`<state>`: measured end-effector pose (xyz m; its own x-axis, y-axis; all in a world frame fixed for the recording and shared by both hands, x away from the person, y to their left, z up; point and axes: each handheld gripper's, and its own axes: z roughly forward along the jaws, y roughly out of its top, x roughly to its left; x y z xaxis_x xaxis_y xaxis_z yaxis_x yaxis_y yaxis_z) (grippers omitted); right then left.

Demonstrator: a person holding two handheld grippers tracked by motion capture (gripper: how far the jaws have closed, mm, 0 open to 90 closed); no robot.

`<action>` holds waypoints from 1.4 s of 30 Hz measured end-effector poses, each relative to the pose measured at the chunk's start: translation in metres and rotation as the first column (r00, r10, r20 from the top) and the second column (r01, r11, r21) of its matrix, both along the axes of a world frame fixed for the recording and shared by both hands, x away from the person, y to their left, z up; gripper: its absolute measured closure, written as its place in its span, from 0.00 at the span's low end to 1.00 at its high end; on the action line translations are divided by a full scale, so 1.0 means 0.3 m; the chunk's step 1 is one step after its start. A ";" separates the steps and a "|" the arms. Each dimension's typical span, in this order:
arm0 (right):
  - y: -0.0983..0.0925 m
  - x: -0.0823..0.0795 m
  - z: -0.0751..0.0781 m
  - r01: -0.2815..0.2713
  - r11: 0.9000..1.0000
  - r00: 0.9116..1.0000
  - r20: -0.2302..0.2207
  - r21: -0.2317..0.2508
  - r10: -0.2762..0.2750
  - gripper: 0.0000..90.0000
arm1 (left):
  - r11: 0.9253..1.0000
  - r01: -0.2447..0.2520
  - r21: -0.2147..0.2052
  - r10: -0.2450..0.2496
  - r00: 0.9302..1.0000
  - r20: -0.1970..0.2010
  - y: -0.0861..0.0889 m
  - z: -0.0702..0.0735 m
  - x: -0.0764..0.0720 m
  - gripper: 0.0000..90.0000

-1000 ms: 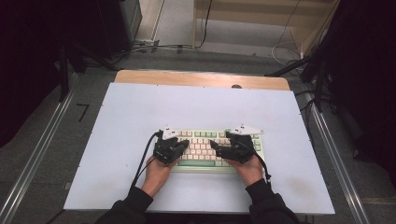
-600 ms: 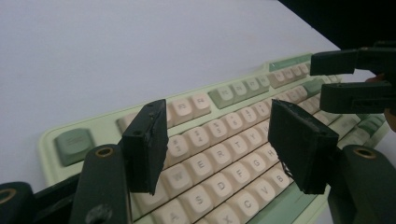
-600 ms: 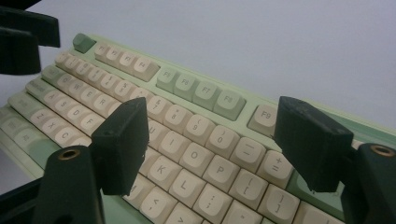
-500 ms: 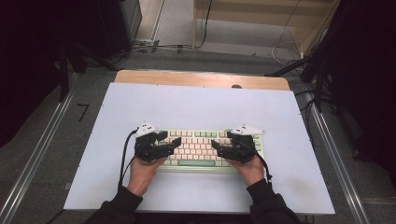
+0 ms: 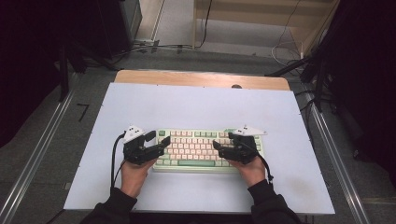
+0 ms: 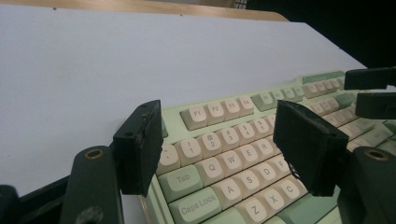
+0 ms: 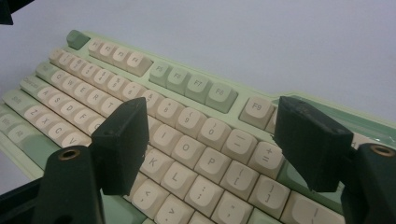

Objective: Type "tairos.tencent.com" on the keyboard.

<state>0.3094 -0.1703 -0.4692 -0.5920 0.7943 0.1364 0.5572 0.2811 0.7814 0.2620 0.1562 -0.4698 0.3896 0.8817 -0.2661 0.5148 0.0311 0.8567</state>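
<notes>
A pale green keyboard point(image 5: 196, 147) with cream keys lies flat on the white board point(image 5: 196, 105), near its front. My left gripper point(image 5: 159, 137) hovers at the keyboard's left end, pointing right. Its jaws have just been opening and now stand wide, gripping nothing. In the left gripper view my left gripper point(image 6: 219, 140) frames the Tab, Q and W keys of the keyboard point(image 6: 219, 163) beyond it. My right gripper point(image 5: 223, 141) is over the keyboard's right part, pointing left, open. In the right gripper view my right gripper point(image 7: 210, 135) hangs above the O and P keys point(image 7: 196, 158).
The board rests on a wooden table whose far edge point(image 5: 201, 79) shows behind it. Metal rails point(image 5: 42, 154) run along both sides. Cables point(image 5: 154, 46) lie on the floor beyond. Bare board stretches behind the keyboard and to both sides.
My left gripper has slid leftward from over the keyboard's left keys to its left end, and its jaws have opened. The right gripper and the keyboard have stayed put.
</notes>
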 end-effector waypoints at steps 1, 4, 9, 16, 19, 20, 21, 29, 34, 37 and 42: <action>-0.003 -0.001 0.001 0.002 1.000 1.000 0.003 0.001 -0.002 0.28 | 1.000 -0.001 0.005 0.001 1.000 0.000 -0.001 -0.001 -0.001 0.35; -0.007 -0.003 0.006 0.009 1.000 1.000 0.011 0.002 -0.009 0.28 | 1.000 -0.019 0.020 0.019 1.000 0.002 0.003 -0.006 -0.006 0.31; -0.003 -0.004 0.003 0.013 1.000 1.000 0.007 -0.004 -0.013 0.28 | 0.997 -0.070 0.024 0.070 0.998 -0.006 0.022 -0.015 -0.003 0.27; -0.003 0.000 -0.001 0.010 1.000 1.000 0.005 -0.004 -0.010 0.29 | 0.993 -0.105 0.043 0.106 0.994 -0.021 0.035 -0.028 0.007 0.24; -0.002 -0.001 0.000 0.007 1.000 1.000 0.010 0.000 -0.007 0.34 | 0.992 -0.119 0.051 0.120 0.992 -0.027 0.040 -0.035 0.009 0.24; -0.002 -0.001 0.000 -0.001 1.000 1.000 0.006 0.003 0.001 0.39 | 0.991 -0.121 0.054 0.123 0.992 -0.030 0.042 -0.037 0.009 0.24; 0.000 0.000 -0.002 -0.011 1.000 1.000 0.000 0.008 0.011 0.46 | 0.991 -0.125 0.056 0.127 0.991 -0.030 0.045 -0.038 0.010 0.24; 0.032 0.003 -0.021 -0.062 0.998 0.998 0.004 0.002 0.062 0.91 | 0.989 -0.142 0.052 0.144 0.989 -0.035 0.055 -0.042 0.012 0.24; 0.042 0.003 -0.026 -0.075 0.997 0.997 0.006 -0.004 0.075 0.97 | 0.989 -0.140 0.053 0.141 0.989 -0.032 0.050 -0.042 0.010 0.24; 0.048 0.004 -0.032 -0.080 0.997 0.997 -0.002 -0.012 0.080 0.97 | 0.989 -0.137 0.052 0.139 0.990 -0.031 0.049 -0.041 0.010 0.25; 0.057 0.005 -0.042 -0.084 0.996 0.996 -0.010 -0.040 0.084 0.97 | 0.990 -0.134 0.050 0.135 0.990 -0.035 0.049 -0.042 0.011 0.25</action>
<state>0.3110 -0.1531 -0.4819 -0.6556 0.7469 0.1110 0.5371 0.3581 0.7637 0.2652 0.1709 -0.4823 0.2571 0.9373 -0.2353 0.5406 0.0623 0.8390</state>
